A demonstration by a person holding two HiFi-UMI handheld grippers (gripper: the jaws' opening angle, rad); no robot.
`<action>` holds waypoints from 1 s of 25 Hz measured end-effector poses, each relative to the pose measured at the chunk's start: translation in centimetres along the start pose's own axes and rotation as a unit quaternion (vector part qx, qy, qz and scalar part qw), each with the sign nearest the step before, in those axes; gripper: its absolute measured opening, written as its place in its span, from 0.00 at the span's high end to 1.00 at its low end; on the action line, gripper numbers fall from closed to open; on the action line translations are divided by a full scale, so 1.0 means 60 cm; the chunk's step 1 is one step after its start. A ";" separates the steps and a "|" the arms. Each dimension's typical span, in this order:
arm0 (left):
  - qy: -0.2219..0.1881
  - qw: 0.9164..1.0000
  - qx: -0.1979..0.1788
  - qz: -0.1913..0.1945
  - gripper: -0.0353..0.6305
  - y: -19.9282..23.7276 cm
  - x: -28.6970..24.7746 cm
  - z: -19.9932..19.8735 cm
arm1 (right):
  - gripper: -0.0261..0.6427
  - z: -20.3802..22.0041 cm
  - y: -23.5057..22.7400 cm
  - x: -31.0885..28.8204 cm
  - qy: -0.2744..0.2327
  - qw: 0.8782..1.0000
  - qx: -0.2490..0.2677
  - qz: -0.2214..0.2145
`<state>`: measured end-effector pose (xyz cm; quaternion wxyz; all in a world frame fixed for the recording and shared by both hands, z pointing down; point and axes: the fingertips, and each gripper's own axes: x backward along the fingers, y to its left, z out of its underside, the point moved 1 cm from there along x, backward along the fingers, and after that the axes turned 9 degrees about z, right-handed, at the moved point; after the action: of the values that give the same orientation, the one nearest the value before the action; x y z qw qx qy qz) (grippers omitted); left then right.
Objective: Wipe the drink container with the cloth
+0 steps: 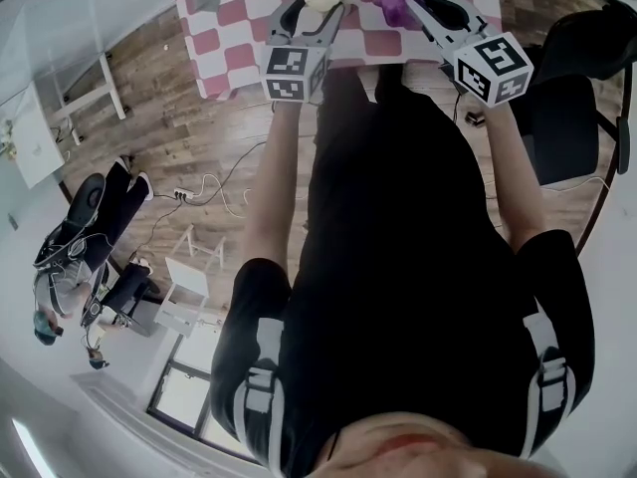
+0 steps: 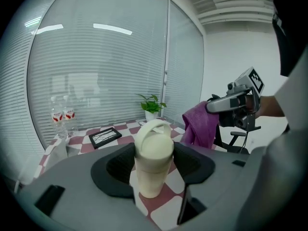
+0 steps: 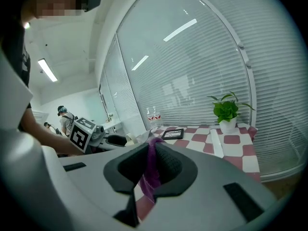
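One container; one cloth

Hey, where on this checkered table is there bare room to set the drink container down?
Bare checks run from the plant out to the table edge. Another patch lies between the black frame and the container gripped by the left gripper. Crowded: the window side, with bottles, frame and plant, and around the purple cloth in the right gripper.
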<state>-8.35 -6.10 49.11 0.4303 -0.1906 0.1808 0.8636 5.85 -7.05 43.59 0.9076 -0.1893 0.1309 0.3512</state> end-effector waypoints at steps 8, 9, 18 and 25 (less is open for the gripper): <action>-0.005 1.000 -0.001 0.005 0.50 -0.001 -0.001 -0.001 | 0.88 0.001 -0.012 0.001 0.004 1.000 -0.014 0.006; -0.006 1.000 0.000 0.005 0.50 0.000 0.000 -0.001 | 0.88 0.000 -0.012 0.001 0.004 1.000 -0.014 0.006; -0.016 1.000 0.016 -0.006 0.50 0.001 0.024 0.006 | 0.88 -0.004 -0.018 -0.002 0.000 1.000 -0.016 0.007; -0.065 0.998 0.023 -0.014 0.50 -0.017 0.071 -0.035 | 0.88 -0.007 -0.014 -0.002 0.003 1.000 0.002 0.003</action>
<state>-9.54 -3.63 45.08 0.4572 -0.1264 0.1692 0.8639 6.31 -7.88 43.49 0.9064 -0.1881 0.1352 0.3533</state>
